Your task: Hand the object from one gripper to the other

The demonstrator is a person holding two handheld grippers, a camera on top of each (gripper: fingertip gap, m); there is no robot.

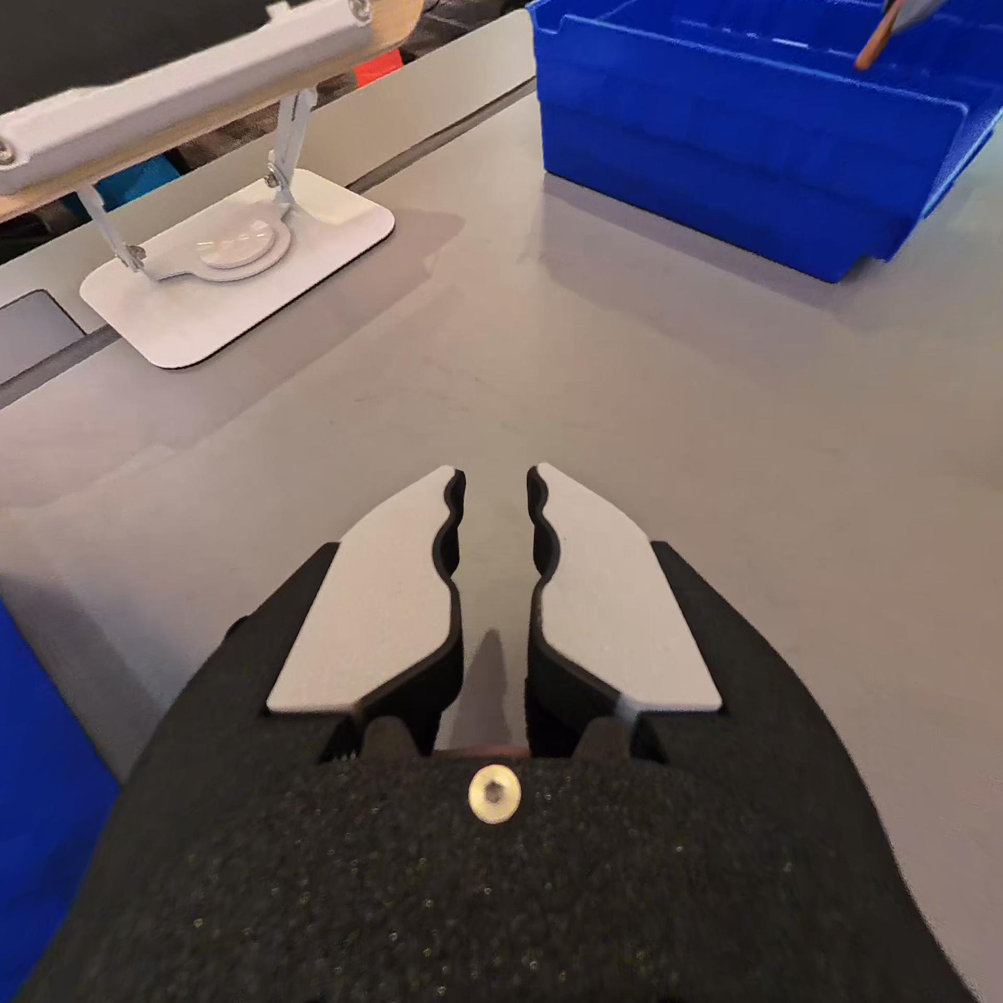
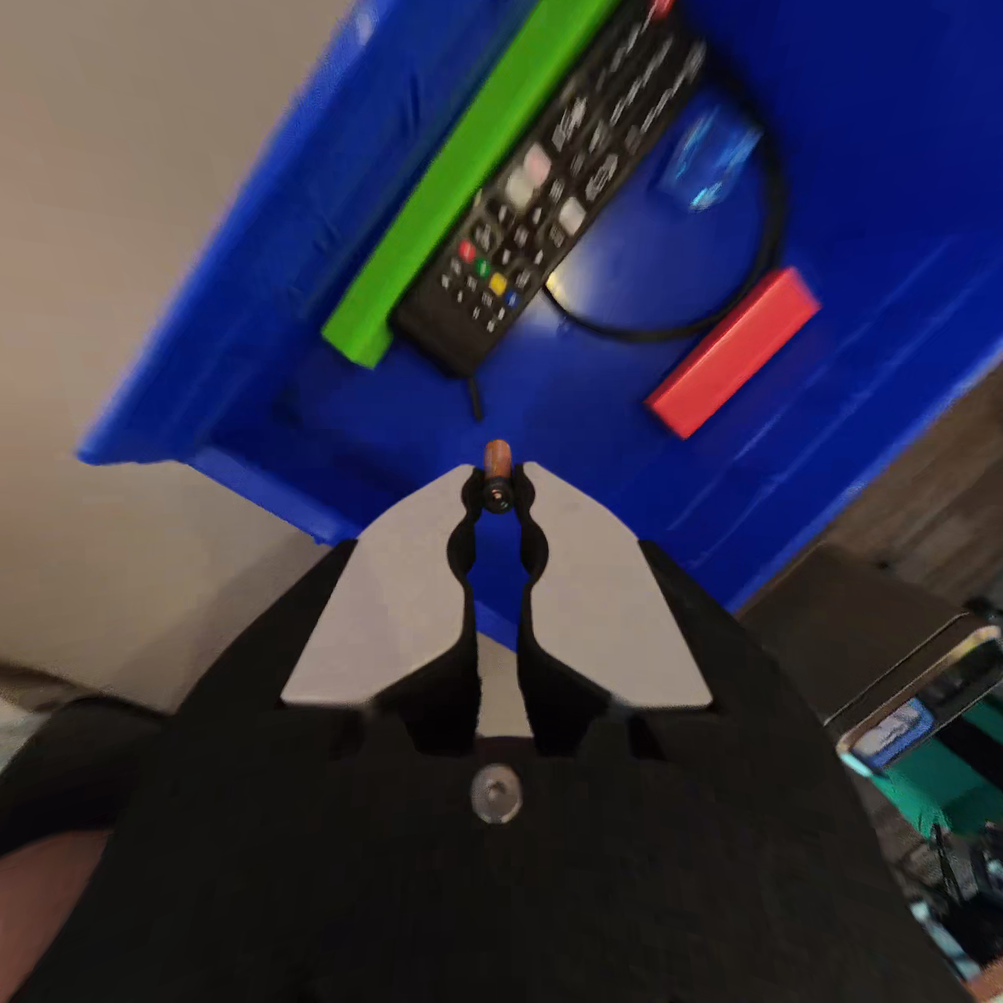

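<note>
Right tool [image 2: 496, 471] is clamped on the object [image 2: 497, 468], a skinny rod-like thing pinched right at the fingertips. Seen end-on, it has a dark round end facing the camera and a brownish-orange rounded tip poking out toward 12 o'clock, over the blue bin [image 2: 846, 412]. I honestly can't tell what it is. The left view catches it at 1 o'clock as a thin orange-brown stick [image 1: 875, 40] over the bin [image 1: 760, 152], cut off by the frame edge.

Left tool [image 1: 496, 477] is released, jaws apart with nothing between them, hovering over the grey table [image 1: 651, 391]. A white stand [image 1: 239, 255] sits at 10 o'clock.

In the bin: a green bar [image 2: 467, 179], a black remote [image 2: 548, 195], a red block [image 2: 732, 353] and a black cable [image 2: 770, 217]. It's all motion-blurred, so the remote's button markings aren't readable.
</note>
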